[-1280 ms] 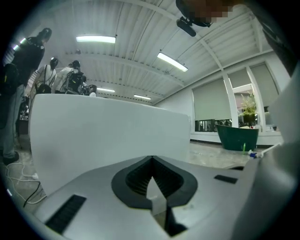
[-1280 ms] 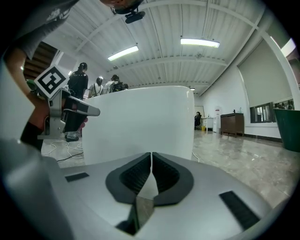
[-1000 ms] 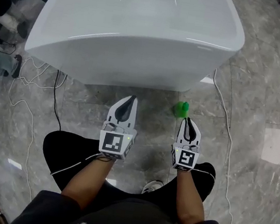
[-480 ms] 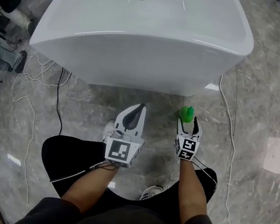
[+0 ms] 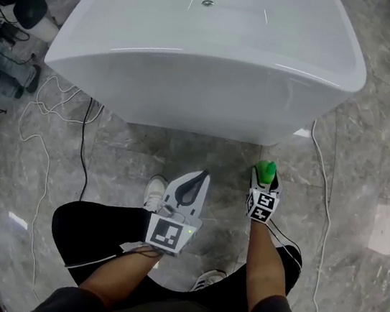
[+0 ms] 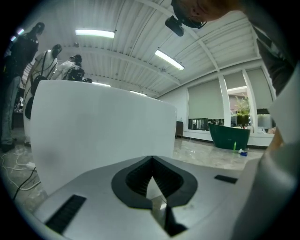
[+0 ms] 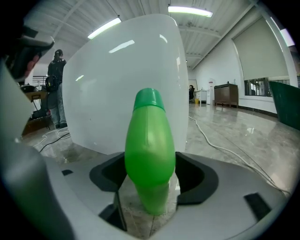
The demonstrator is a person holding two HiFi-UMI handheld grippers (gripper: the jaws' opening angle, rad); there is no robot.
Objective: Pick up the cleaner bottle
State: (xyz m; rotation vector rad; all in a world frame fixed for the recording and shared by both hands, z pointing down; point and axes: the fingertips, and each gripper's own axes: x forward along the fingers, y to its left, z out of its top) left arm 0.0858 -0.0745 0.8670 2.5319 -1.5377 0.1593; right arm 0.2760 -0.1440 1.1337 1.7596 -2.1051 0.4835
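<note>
The grey marble floor (image 5: 368, 163) carries a white bathtub (image 5: 210, 52), an upright green cleaner bottle (image 5: 266, 172) and loose cables (image 5: 46, 129).

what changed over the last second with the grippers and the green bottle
The right gripper moved forward to the cleaner bottle, which now stands between its jaws with both pads against its sides. A second ago it hung short of the bottle. The left gripper stayed shut and empty, drifting only slightly. The bottle is still on the floor beside the white bathtub.
</note>
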